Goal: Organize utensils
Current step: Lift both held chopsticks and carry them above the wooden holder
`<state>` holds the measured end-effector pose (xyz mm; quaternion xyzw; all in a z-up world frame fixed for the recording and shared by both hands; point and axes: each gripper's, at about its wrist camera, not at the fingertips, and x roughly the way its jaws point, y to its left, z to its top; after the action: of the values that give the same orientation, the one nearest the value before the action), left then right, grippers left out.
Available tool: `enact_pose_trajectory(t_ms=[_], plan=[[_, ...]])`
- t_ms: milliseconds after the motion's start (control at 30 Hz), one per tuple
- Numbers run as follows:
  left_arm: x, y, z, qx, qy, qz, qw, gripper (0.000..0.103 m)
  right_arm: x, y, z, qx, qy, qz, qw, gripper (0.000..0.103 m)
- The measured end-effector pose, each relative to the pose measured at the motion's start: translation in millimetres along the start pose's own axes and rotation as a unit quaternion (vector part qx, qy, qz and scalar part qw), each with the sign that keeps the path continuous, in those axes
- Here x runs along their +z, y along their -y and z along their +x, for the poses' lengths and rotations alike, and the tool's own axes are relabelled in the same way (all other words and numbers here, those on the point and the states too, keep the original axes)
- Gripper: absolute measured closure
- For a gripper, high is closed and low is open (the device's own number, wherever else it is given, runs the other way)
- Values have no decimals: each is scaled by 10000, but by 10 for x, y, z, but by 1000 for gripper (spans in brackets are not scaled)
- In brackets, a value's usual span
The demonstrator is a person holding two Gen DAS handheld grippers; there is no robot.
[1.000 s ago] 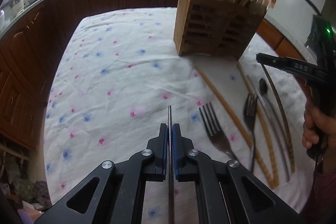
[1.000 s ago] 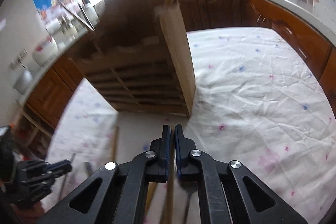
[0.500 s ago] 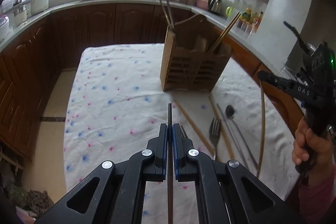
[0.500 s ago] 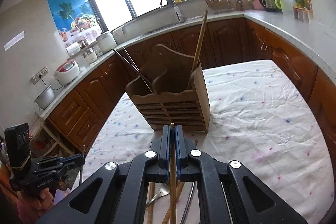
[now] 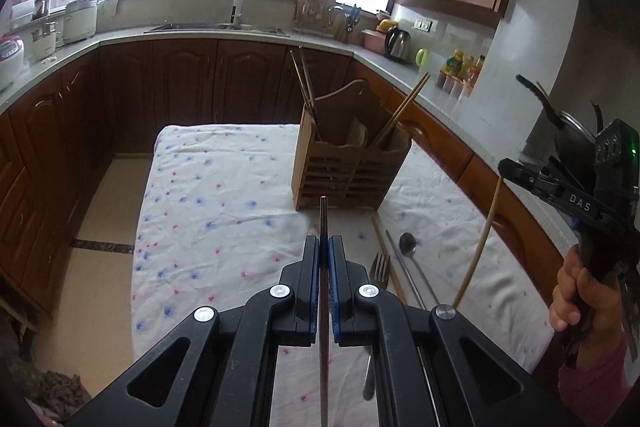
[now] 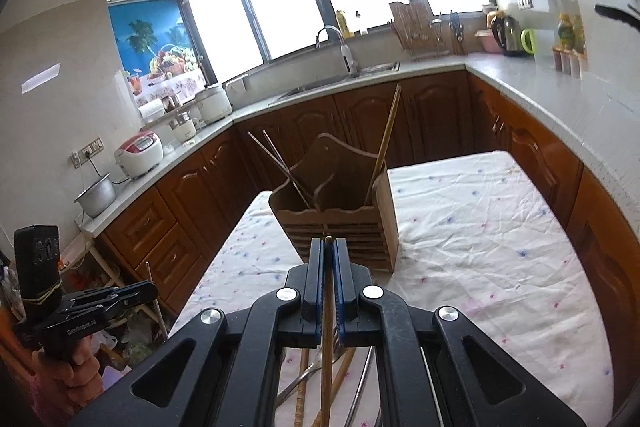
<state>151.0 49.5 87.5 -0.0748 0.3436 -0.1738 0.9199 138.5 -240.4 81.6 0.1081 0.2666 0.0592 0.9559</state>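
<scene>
The left gripper (image 5: 324, 255) pinches a dark metal chopstick (image 5: 323, 223); the right gripper (image 6: 329, 259) pinches a wooden chopstick (image 6: 328, 311). Both sticks point ahead at the wooden holder (image 5: 348, 171) near the table's (image 5: 224, 187) far edge, probably equally near. Cabinets ring the kitchen.

The fork (image 5: 378, 279) is disappearing behind the left gripper's (image 5: 324, 247) frame, the metal chopstick (image 5: 323, 223) is running off the bottom edge, and the holder's (image 6: 340, 223) far compartments are staying hidden.
</scene>
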Motion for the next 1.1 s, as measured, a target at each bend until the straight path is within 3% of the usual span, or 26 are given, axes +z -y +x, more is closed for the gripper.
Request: enact_pose_trajectory(t_ms=[567, 1100], plan=[[95, -81, -155, -83, 570, -229, 9981, 101, 88, -22, -195, 13, 414, 14, 9991, 99], [381, -105, -152, -234, 1320, -308, 9905, 101, 357, 7, -261, -73, 960, 60, 9953, 99]])
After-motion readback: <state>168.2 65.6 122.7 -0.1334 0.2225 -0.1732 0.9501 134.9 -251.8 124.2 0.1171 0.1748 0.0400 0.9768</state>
